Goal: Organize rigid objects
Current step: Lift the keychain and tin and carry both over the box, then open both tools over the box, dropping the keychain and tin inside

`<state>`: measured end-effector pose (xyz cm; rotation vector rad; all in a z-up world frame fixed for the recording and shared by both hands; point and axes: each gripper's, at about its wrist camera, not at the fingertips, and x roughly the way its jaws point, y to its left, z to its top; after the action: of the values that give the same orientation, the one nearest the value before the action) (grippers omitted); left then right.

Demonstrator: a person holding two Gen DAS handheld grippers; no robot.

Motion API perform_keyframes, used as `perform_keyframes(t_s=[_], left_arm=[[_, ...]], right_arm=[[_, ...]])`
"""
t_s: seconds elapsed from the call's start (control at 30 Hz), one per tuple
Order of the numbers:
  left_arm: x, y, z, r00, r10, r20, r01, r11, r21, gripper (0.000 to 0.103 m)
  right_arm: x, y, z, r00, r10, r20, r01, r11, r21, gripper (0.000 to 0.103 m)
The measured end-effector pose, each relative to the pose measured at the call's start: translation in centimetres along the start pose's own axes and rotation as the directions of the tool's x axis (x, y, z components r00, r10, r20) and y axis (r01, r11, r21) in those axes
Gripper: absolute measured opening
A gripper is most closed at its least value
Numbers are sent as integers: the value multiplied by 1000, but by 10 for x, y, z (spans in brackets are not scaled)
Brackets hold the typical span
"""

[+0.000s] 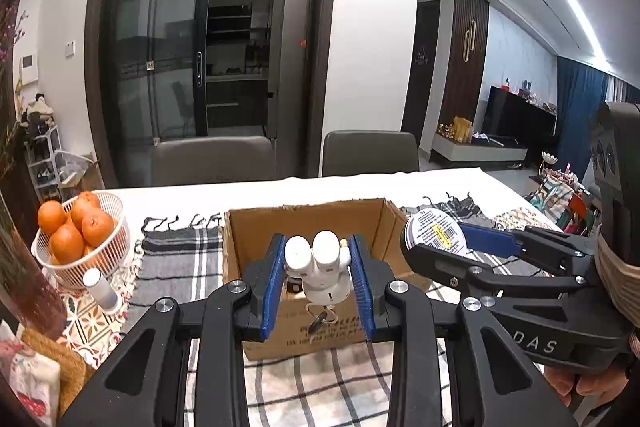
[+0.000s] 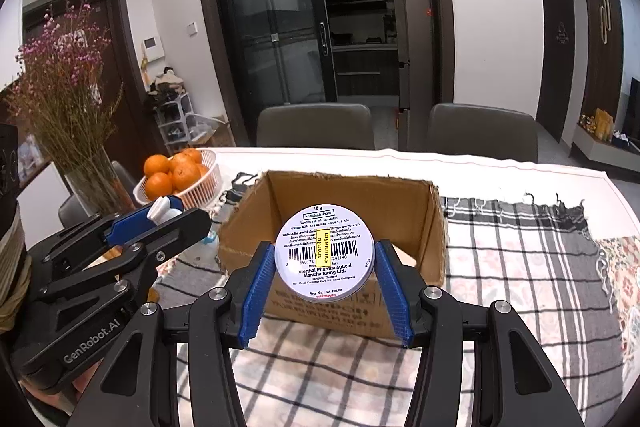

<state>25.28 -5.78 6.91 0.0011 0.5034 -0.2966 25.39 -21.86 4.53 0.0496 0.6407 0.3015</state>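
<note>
Round tin (image 2: 325, 253) at frame centre clamped between right gripper (image 2: 325, 281) pads, white figurine (image 1: 318, 267) pinched in left gripper (image 1: 318, 287), both over the near rim of the open cardboard box (image 2: 434, 227), orange basket (image 1: 108, 203) left, bare checked cloth (image 2: 520, 267) right

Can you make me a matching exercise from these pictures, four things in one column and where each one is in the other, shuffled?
Things:
1. round tin
2. white toy figure
3. oranges
4. cardboard box

Places:
A. in the white basket
B. on the checked cloth
C. held in the right tool
D. held in the left tool

Pairs: 1-C, 2-D, 3-A, 4-B
</note>
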Motion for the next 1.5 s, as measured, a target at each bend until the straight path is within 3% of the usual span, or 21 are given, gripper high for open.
perform_keyframes(t_s=[0.33, 0.6, 1.17, 1.5], left_arm=[[5, 3, 27, 1000, 3, 15, -3, 1000, 18, 32], [21, 5, 41, 1000, 14, 4, -14, 999, 39, 32], [72, 19, 46, 994, 24, -104, -18, 998, 56, 32], [104, 25, 43, 980, 27, -195, -20, 999, 37, 32]], right_arm=[[3, -4, 26, 1000, 6, 21, -7, 1000, 17, 52], [17, -10, 39, 1000, 3, -11, -3, 1000, 25, 52], [63, -23, 53, 993, -23, -115, 24, 1000, 9, 52], [91, -29, 53, 979, -9, -205, 13, 1000, 18, 52]])
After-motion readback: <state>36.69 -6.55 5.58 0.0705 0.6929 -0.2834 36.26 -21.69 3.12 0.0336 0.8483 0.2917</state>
